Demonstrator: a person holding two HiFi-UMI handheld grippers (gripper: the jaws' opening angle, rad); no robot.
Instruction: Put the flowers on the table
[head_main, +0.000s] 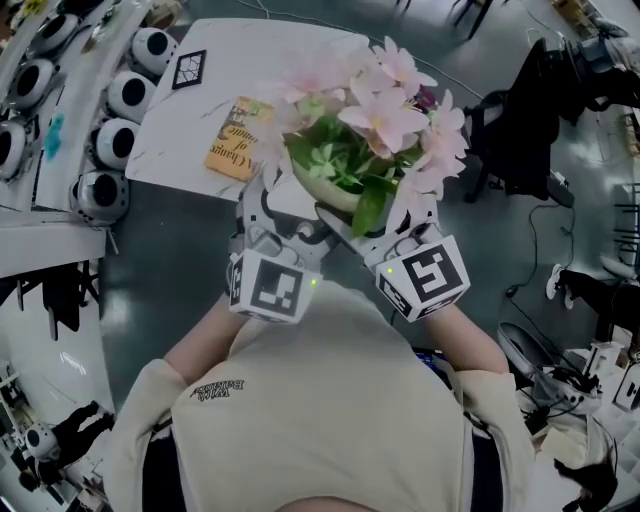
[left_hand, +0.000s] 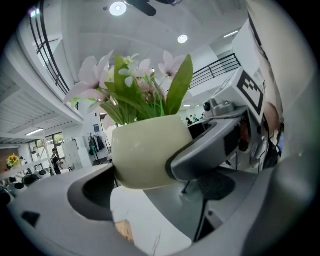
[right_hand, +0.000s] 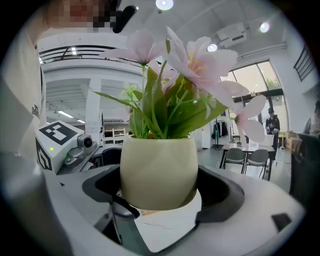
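Observation:
A cream flower pot (head_main: 338, 192) with pink flowers (head_main: 385, 115) and green leaves hangs in the air over the grey floor, just off the near edge of the white table (head_main: 190, 130). My right gripper (head_main: 372, 222) is shut on the flower pot (right_hand: 159, 171), one jaw on each side. My left gripper (head_main: 282, 212) comes in from the left with its jaws spread wide. One of its jaws touches the flower pot (left_hand: 146, 156); the other stands apart, with the right gripper's finger (left_hand: 202, 156) between it and the pot.
On the table lie an orange booklet (head_main: 236, 138) and a square marker tag (head_main: 188, 68). White round devices (head_main: 112, 95) line the left edge. A dark chair (head_main: 520, 120) stands on the right, with cables and clutter (head_main: 590, 360) at the lower right.

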